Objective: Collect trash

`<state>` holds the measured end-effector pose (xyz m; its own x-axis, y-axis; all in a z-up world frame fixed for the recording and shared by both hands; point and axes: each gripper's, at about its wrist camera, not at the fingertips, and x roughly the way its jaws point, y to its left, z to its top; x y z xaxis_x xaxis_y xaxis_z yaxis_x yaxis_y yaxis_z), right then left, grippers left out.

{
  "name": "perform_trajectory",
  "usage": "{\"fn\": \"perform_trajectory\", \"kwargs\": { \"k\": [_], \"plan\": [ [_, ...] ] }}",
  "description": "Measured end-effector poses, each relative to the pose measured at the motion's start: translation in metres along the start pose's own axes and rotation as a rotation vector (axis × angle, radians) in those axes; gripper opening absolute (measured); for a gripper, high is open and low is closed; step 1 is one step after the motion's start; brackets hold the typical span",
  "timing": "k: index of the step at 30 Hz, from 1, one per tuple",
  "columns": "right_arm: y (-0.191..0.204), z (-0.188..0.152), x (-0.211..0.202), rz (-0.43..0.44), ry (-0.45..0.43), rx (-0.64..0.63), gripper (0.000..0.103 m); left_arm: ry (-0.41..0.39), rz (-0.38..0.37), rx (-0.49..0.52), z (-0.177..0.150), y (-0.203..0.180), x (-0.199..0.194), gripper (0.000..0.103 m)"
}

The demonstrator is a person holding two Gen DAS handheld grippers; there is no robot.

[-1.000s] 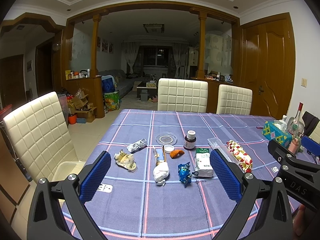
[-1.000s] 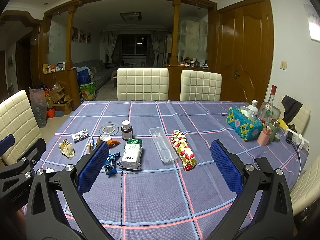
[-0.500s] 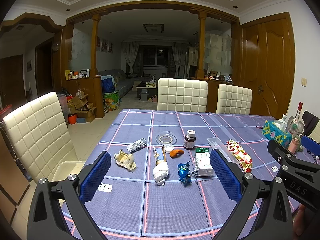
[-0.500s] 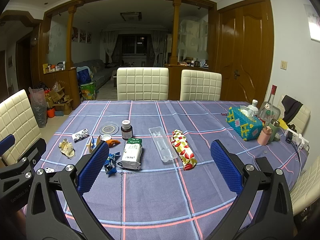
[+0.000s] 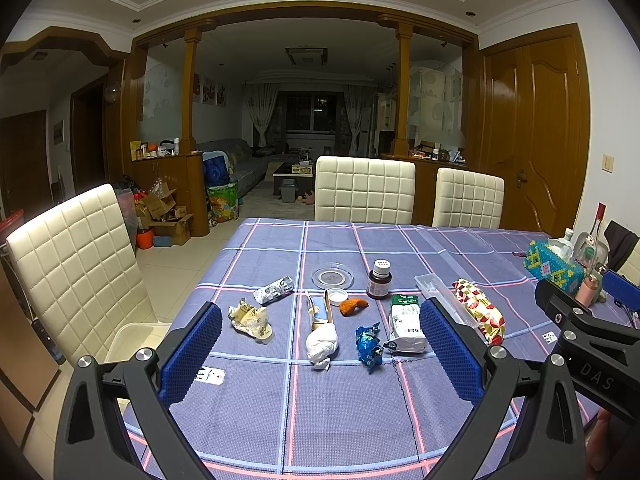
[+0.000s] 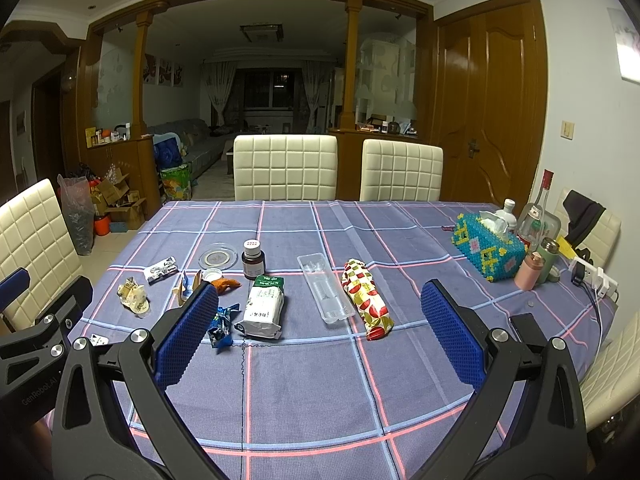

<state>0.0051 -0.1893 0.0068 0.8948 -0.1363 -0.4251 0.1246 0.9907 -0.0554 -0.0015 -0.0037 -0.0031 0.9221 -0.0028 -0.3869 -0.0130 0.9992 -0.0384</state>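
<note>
Nothing has moved over the last second: both the left tool (image 5: 320, 354) and right tool (image 6: 320, 334) stay released and empty above the bench (image 6: 320, 392). Trash lies untouched around the bottle (image 6: 253, 259), so collecting hasn't begun.

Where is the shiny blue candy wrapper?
The blue wrapper lies on the tablecloth in the left view, between the crumpled white tissue and the white packet.
</note>
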Motion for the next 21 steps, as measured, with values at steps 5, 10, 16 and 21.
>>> {"fn": "perform_trajectory", "kwargs": {
  "k": [5,10,16,21],
  "plan": [
    [0.0002,0.0001,0.0002,0.000,0.000,-0.001,0.100,0.000,0.000,0.000,0.0003,0.0001,0.0001,0.097],
    [0.0001,0.0007,0.0001,0.000,0.000,0.001,0.100,0.000,0.000,0.000,0.0003,0.0001,0.0001,0.097],
    [0.0013,-0.0025,0.0015,0.001,0.002,-0.001,0.100,0.001,0.000,0.000,0.0001,0.0000,0.0004,0.097],
    [0.0017,-0.0042,0.0069,0.008,0.019,0.003,0.100,0.022,0.001,0.002,-0.0040,-0.0022,0.0063,0.097]
  ]
}}
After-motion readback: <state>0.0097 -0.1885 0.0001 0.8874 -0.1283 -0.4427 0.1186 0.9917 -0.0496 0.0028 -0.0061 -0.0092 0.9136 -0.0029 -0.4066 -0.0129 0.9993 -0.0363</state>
